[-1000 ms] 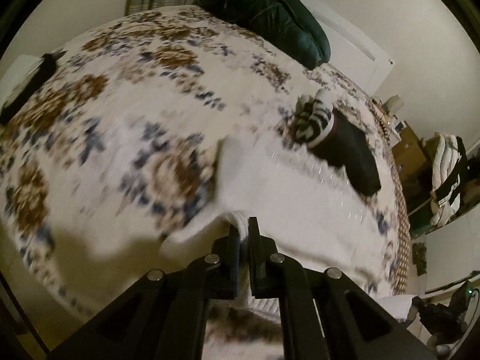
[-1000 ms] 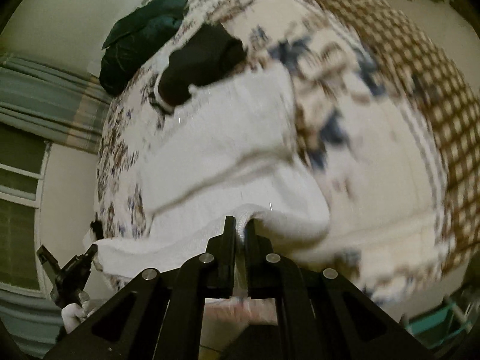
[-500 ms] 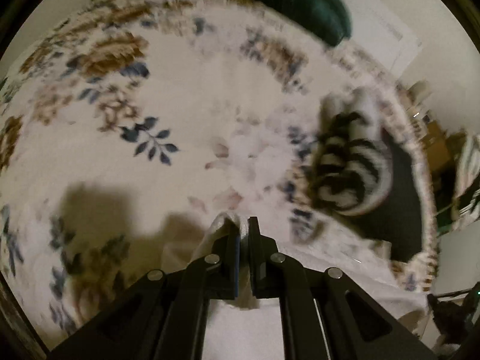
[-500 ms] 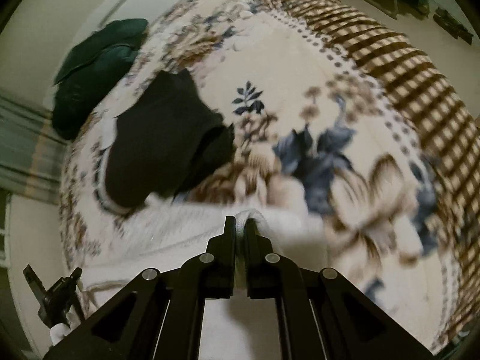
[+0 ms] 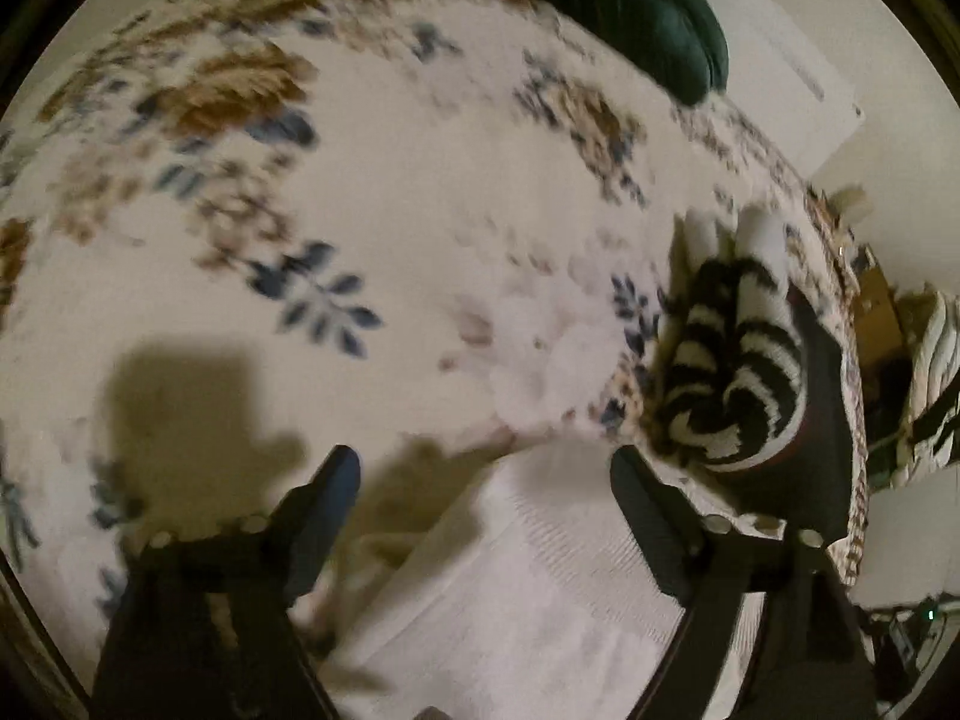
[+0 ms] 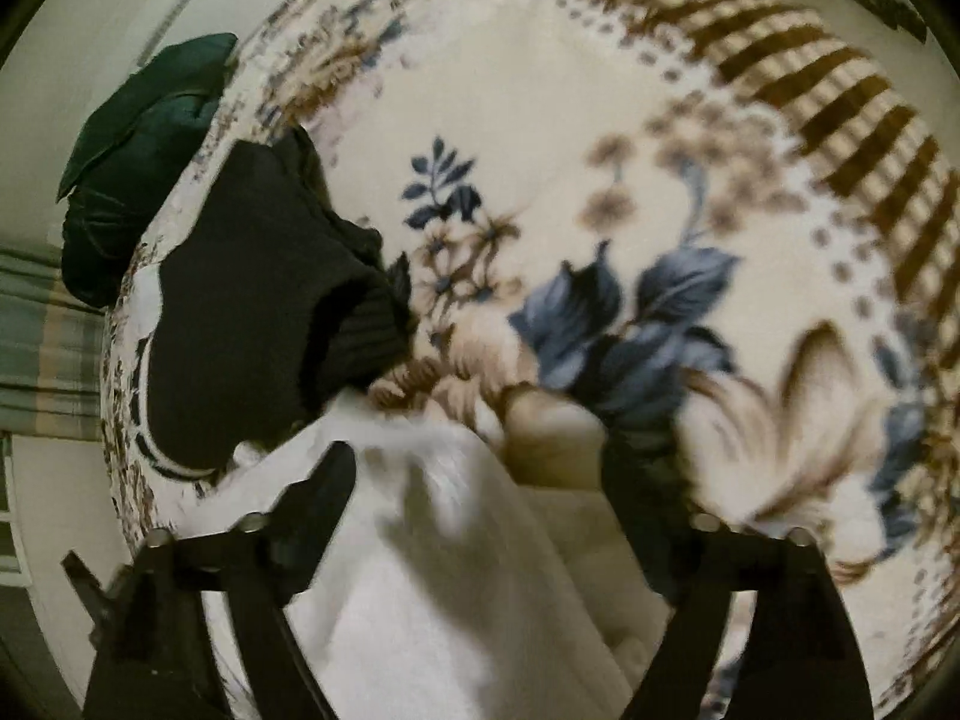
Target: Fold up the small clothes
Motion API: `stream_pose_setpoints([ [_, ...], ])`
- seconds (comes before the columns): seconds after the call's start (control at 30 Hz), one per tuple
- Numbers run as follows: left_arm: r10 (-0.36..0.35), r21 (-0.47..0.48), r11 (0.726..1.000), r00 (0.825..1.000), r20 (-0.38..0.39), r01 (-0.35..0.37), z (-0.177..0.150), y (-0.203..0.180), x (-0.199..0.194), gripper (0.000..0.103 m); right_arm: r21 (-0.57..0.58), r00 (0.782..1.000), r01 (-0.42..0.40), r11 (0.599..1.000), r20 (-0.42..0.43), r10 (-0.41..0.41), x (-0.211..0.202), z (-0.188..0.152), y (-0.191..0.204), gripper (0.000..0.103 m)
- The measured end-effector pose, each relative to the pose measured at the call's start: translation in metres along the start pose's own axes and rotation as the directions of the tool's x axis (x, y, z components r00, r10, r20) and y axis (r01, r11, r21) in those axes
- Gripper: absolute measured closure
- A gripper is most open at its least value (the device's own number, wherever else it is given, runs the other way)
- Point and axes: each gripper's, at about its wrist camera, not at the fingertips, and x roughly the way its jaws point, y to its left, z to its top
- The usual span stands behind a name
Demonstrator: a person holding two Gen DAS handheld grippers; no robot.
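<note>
A white ribbed cloth [image 5: 528,588] lies folded on the floral bedspread [image 5: 384,192]; it also shows in the right wrist view [image 6: 432,588]. My left gripper [image 5: 483,474] is open above the cloth's far edge, holding nothing. My right gripper [image 6: 480,474] is open over the cloth's other corner, empty. A black-and-white striped garment [image 5: 732,384] and a black garment [image 6: 252,312] lie just beyond the cloth.
A dark green pillow [image 5: 648,6] sits at the head of the bed; it also shows in the right wrist view [image 6: 138,162]. The bedspread's brown checked border [image 6: 840,90] marks the bed's edge. Furniture and striped fabric [image 5: 930,372] stand beside the bed.
Both grippers carried the cloth's near edge forward over the rest of it, then opened and let it go. The cloth now lies doubled over below them.
</note>
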Motion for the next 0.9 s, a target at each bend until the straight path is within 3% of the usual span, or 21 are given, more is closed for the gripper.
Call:
stream_pose_setpoints([
  [0.17, 0.064, -0.002, 0.998, 0.997, 0.031, -0.064, -0.044, 0.034, -0.049, 0.017, 0.062, 0.999, 0.017, 0.998, 0.045, -0.020, -0.049, -0.044, -0.030, 0.016],
  [0.3, 0.108, -0.089, 0.990, 0.992, -0.062, -0.114, -0.110, 0.070, -0.060, 0.017, 0.171, 1.000, 0.009, 0.985, 0.013, -0.011, -0.065, -0.103, -0.065, 0.016],
  [0.4, 0.058, -0.220, 0.972, 0.992, -0.115, -0.083, -0.148, 0.090, -0.055, 0.017, 0.264, 0.998, -0.050, 0.963, -0.034, 0.061, -0.053, -0.141, -0.088, 0.016],
  [0.57, -0.068, -0.355, 0.934, 0.994, -0.089, 0.032, -0.174, 0.095, -0.024, 0.017, 0.349, 0.971, -0.197, 0.916, -0.059, 0.232, -0.002, -0.171, -0.102, 0.016],
  [0.73, -0.040, -0.390, 0.920, 0.998, -0.044, 0.020, -0.173, 0.086, 0.006, 0.020, 0.418, 0.944, -0.307, 0.855, 0.023, 0.328, 0.027, -0.177, -0.103, 0.016],
  [0.8, -0.042, -0.418, 0.908, 0.999, -0.003, 0.037, -0.168, 0.086, 0.006, 0.047, 0.450, 0.938, -0.337, 0.827, 0.085, 0.337, 0.026, -0.181, -0.106, 0.025],
  [0.83, -0.039, -0.421, 0.906, 0.999, 0.018, 0.043, -0.165, 0.087, 0.003, 0.081, 0.461, 0.939, -0.335, 0.821, 0.089, 0.333, 0.027, -0.181, -0.107, 0.047],
  [0.87, -0.045, -0.417, 0.907, 0.998, 0.031, 0.054, -0.163, 0.087, 0.001, 0.087, 0.466, 0.937, -0.339, 0.817, 0.090, 0.338, 0.028, -0.182, -0.107, 0.069],
  [0.9, -0.038, -0.411, 0.910, 0.998, 0.049, 0.055, -0.161, 0.086, -0.004, 0.089, 0.463, 0.940, -0.331, 0.822, 0.090, 0.328, 0.027, -0.184, -0.106, 0.071],
])
